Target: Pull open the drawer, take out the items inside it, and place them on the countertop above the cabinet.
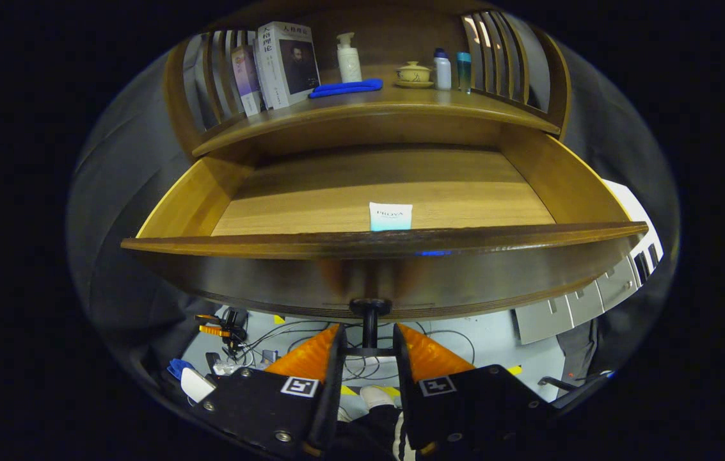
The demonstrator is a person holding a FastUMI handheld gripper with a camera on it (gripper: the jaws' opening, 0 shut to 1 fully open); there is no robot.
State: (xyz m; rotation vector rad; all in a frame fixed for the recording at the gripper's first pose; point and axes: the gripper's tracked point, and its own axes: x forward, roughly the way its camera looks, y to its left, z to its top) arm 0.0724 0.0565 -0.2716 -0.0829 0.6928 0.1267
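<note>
The wooden drawer [311, 192] stands pulled far out of the cabinet. Its dark front panel [260, 275] is just beyond my fingers. A black handle [369, 320] sticks out from the middle of that panel, and my gripper [367, 338] is shut on it, one finger on each side of its end bar. Inside the drawer, close behind the front panel, lies a small white and pale-blue packet [390, 216]. The rest of the drawer floor is bare wood. Above the drawer is the countertop [400, 102].
On the countertop stand two books [285, 64], a white pump bottle [349, 59], a blue cloth [345, 88], a lidded ceramic bowl [413, 73] and two small bottles [452, 70]. Slatted side rails enclose it. Cables and tools [228, 330] lie on the floor below.
</note>
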